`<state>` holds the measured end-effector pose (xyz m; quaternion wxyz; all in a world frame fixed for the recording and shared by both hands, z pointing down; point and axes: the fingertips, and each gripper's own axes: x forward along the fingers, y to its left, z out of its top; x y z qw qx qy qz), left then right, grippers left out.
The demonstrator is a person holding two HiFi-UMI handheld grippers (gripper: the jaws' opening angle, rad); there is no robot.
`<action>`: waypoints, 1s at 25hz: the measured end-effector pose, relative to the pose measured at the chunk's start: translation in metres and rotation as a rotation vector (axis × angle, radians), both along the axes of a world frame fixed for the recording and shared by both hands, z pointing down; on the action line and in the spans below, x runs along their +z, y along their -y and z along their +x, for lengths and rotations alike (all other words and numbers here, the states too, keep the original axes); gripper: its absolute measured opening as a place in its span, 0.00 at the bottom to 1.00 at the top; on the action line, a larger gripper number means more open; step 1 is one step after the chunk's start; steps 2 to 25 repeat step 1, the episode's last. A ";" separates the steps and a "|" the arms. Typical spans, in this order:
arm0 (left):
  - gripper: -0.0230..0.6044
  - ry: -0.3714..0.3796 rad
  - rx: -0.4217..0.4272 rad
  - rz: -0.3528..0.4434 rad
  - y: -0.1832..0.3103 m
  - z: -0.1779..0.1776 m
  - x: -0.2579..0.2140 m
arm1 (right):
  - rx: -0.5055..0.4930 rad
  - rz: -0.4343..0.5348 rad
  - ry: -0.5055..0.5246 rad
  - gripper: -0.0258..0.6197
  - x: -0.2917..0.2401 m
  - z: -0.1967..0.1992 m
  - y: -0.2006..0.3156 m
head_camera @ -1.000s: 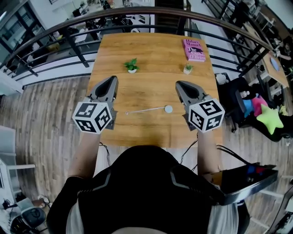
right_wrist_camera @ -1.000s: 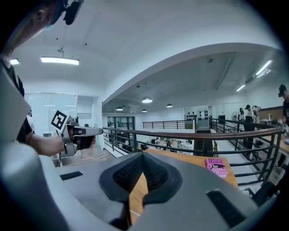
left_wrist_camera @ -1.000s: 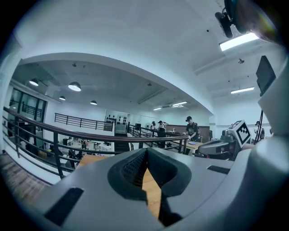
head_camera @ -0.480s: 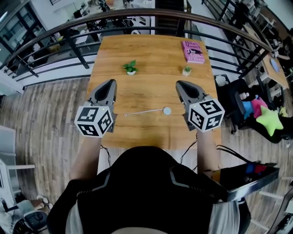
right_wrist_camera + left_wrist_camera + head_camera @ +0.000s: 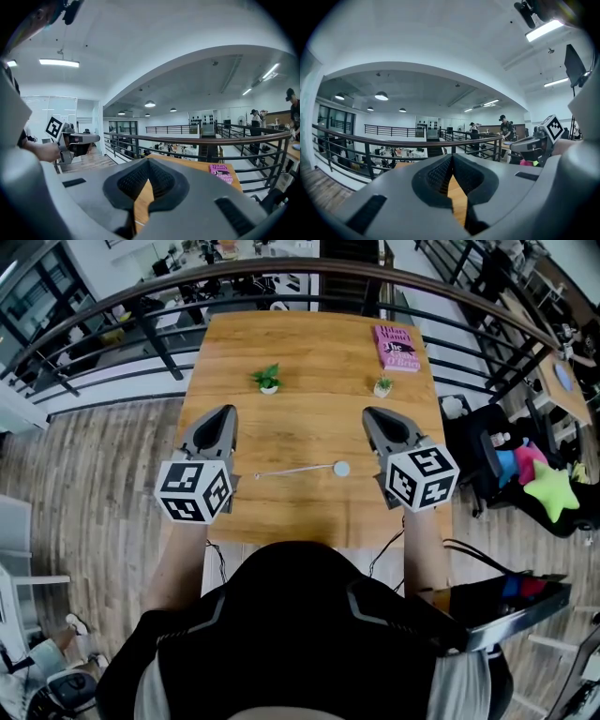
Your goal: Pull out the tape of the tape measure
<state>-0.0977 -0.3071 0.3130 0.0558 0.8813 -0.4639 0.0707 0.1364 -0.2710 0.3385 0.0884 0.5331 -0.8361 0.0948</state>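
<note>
A small round white tape measure (image 5: 342, 468) lies on the wooden table (image 5: 309, 352), with a thin strip of tape (image 5: 291, 472) drawn out of it toward the left. My left gripper (image 5: 228, 410) hovers left of the tape's end, shut and empty. My right gripper (image 5: 371, 413) hovers right of the case, also shut with nothing in it. Neither touches the tape measure. In the left gripper view the jaws (image 5: 451, 157) meet over bare wood. The right gripper view shows the same, its jaws (image 5: 149, 162) pressed together. The tape measure shows in neither gripper view.
A pink book (image 5: 397, 345) lies at the far right corner, also in the right gripper view (image 5: 220, 171). Two small potted plants (image 5: 269, 377) (image 5: 382, 384) stand beyond the grippers. A dark railing (image 5: 309, 273) curves round the table's far side. Bags and a green star toy (image 5: 548, 491) sit on the floor at right.
The left gripper has drifted slightly nearer and to the right. The tape measure, its drawn-out tape and the right gripper stand as before.
</note>
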 end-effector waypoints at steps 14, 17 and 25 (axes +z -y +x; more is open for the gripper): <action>0.08 0.002 -0.002 0.001 0.000 -0.001 0.000 | 0.003 0.000 0.000 0.05 0.000 0.000 0.000; 0.08 0.002 -0.002 0.001 0.000 -0.001 0.000 | 0.003 0.000 0.000 0.05 0.000 0.000 0.000; 0.08 0.002 -0.002 0.001 0.000 -0.001 0.000 | 0.003 0.000 0.000 0.05 0.000 0.000 0.000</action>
